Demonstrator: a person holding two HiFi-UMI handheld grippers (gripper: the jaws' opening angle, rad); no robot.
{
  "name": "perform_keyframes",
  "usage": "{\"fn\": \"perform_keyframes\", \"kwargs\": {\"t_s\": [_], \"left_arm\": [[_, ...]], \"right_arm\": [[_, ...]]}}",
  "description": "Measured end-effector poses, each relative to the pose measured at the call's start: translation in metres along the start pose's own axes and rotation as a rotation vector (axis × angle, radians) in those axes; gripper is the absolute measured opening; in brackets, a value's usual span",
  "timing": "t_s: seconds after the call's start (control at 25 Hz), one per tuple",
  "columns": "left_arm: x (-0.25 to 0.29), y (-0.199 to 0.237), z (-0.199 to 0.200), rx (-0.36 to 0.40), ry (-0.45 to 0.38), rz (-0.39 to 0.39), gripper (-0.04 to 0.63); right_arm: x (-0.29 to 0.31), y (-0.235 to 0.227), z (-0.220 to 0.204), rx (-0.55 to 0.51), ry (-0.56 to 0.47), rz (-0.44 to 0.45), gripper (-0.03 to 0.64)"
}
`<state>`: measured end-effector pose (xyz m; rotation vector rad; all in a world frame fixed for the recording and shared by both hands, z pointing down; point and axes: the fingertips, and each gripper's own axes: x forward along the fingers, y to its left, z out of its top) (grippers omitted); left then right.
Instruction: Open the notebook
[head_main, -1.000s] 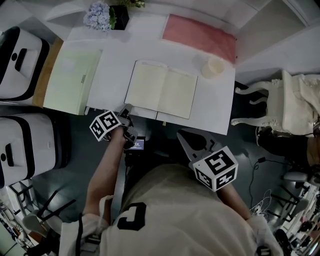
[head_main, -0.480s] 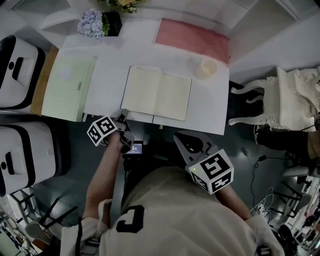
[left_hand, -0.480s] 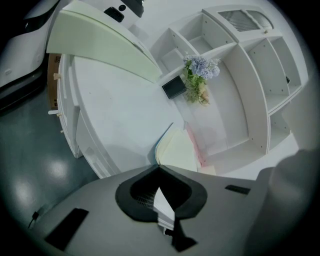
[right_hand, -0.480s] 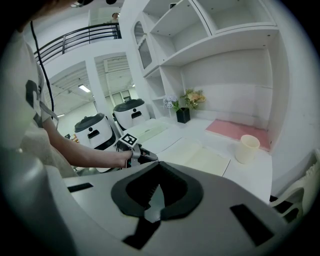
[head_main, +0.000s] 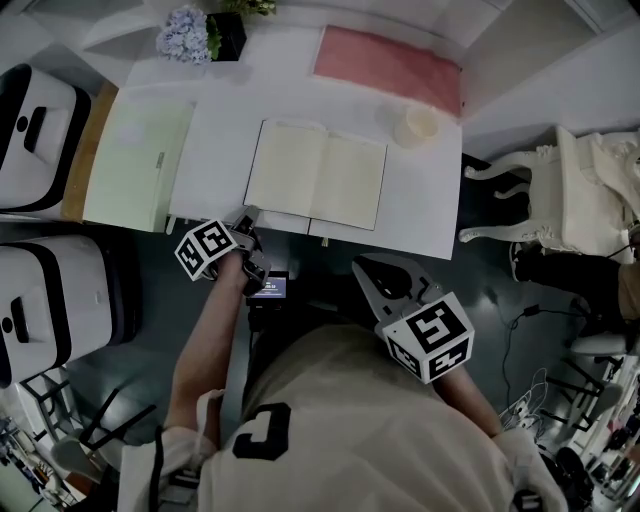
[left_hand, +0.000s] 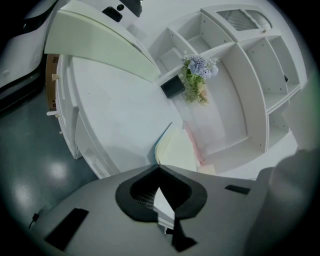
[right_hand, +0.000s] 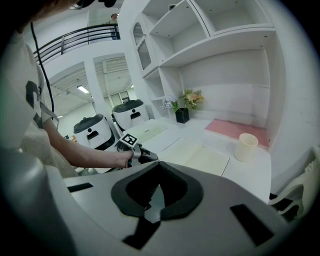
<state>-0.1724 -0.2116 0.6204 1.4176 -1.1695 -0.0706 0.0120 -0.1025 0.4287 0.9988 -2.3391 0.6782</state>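
The notebook (head_main: 317, 188) lies open and flat on the white table (head_main: 220, 120), both cream pages showing; it also appears in the left gripper view (left_hand: 177, 147) and the right gripper view (right_hand: 197, 155). My left gripper (head_main: 248, 216) hovers at the table's front edge, just off the notebook's near left corner, its jaws shut with nothing between them (left_hand: 160, 167). Off the table, in front of the notebook's right half, my right gripper (head_main: 360, 264) is held apart from it. Its jaws meet at the tips with nothing held (right_hand: 159, 162).
A pale green folder (head_main: 135, 160) lies at the table's left, a pink mat (head_main: 390, 65) at the back right, a cream cup (head_main: 418, 125) beside the notebook. A flower pot (head_main: 195, 35) stands at the back. White machines (head_main: 35, 120) stand left, a white chair (head_main: 560, 200) right.
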Motion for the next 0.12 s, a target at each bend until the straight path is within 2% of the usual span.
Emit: {"fn": "perform_keyframes", "kwargs": {"t_s": [0.12], "left_arm": [[-0.0007, -0.0001, 0.0003, 0.02, 0.0, -0.001, 0.012]], "right_arm": [[-0.0009, 0.0019, 0.0, 0.002, -0.006, -0.001, 0.021]]}}
